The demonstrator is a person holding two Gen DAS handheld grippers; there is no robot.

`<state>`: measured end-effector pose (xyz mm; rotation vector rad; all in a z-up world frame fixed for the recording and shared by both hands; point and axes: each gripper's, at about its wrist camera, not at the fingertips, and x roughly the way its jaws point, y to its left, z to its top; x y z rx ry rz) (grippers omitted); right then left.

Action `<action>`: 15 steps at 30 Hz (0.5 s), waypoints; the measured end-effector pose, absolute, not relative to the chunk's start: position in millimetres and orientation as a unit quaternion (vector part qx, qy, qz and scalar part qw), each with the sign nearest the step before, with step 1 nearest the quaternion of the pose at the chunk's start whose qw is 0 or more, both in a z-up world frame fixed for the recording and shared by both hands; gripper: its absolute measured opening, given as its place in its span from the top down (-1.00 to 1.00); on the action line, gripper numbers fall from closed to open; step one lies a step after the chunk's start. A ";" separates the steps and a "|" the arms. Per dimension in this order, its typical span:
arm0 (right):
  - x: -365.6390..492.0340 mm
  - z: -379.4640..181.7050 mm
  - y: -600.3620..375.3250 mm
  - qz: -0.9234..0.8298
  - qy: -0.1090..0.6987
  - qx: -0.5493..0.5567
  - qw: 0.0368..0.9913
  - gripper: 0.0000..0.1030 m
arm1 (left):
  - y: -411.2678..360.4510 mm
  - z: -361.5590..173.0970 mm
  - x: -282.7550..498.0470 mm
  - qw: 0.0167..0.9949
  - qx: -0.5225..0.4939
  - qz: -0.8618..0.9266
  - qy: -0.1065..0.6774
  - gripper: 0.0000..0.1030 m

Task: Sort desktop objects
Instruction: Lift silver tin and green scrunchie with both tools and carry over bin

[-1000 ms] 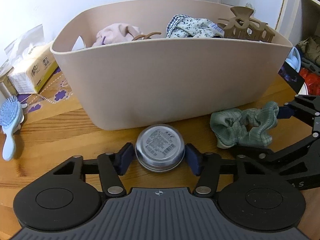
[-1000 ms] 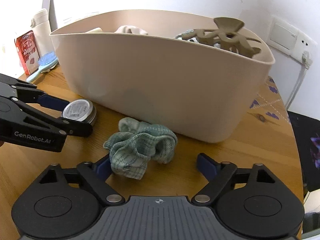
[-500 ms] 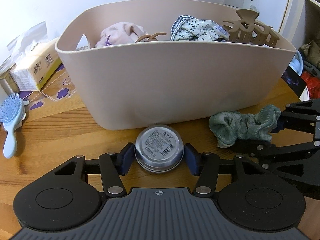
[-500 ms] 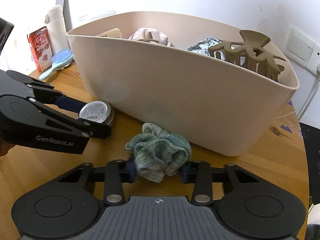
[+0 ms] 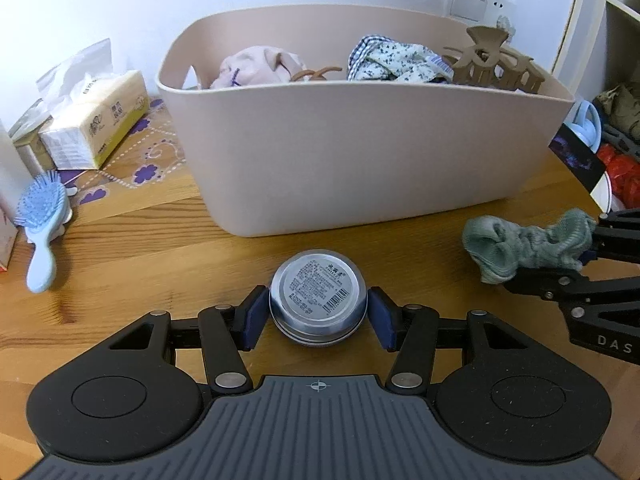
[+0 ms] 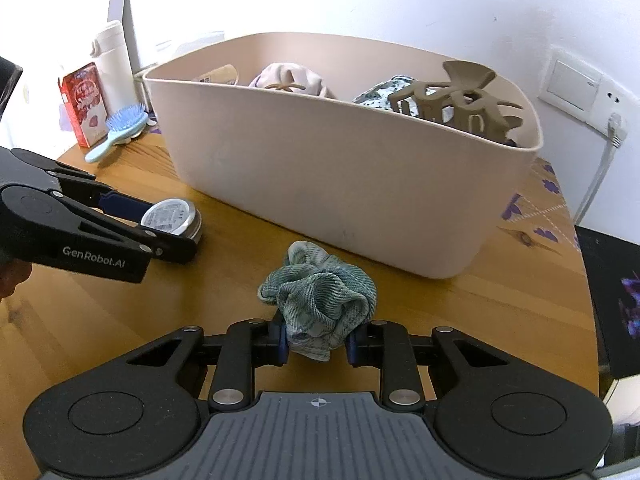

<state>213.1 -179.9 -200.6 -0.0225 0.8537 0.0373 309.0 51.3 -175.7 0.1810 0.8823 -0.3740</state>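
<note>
A: So, nearest first: why is the left gripper [image 5: 318, 318] sitting so low over the round tin [image 5: 318, 294]?

B: Its jaws are bracketing the tin at its widest part, and the pads look to be pressing on its sides. The tin is lying label-up on the bench [image 5: 132, 256], just in front of the basket, so a level side grip seems the sensible way to lift it.

A: And the right gripper [image 6: 316, 338]?

B: Its jaws are closing on the green scrunchie [image 6: 320, 298], bunching the soft fabric between the pads. In the left view the scrunchie appears to be hanging clear of the bench.

A: Why are both waiting beside the beige basket [image 5: 360, 168]?

B: Probably because that is where things are being sorted. A claw clip [image 6: 456, 98], a floral cloth [image 5: 394, 60] and a pink bundle [image 5: 256, 66] are already lying inside.

A: And farther out?

B: A blue hairbrush [image 5: 42, 222] and a tissue pack [image 5: 94, 120] are lying at the left, apparently unsorted.
</note>
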 end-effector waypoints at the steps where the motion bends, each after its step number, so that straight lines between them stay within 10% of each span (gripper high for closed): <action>1: 210.7 -199.5 -178.8 0.017 0.413 -0.010 0.910 0.53 | 52.5 -173.7 307.4 0.884 0.086 -0.180 0.423 -0.06; 15: 170.7 -162.8 -186.9 -0.008 0.382 -0.003 0.924 0.53 | 64.2 -136.2 278.5 0.894 0.087 -0.191 0.395 -0.06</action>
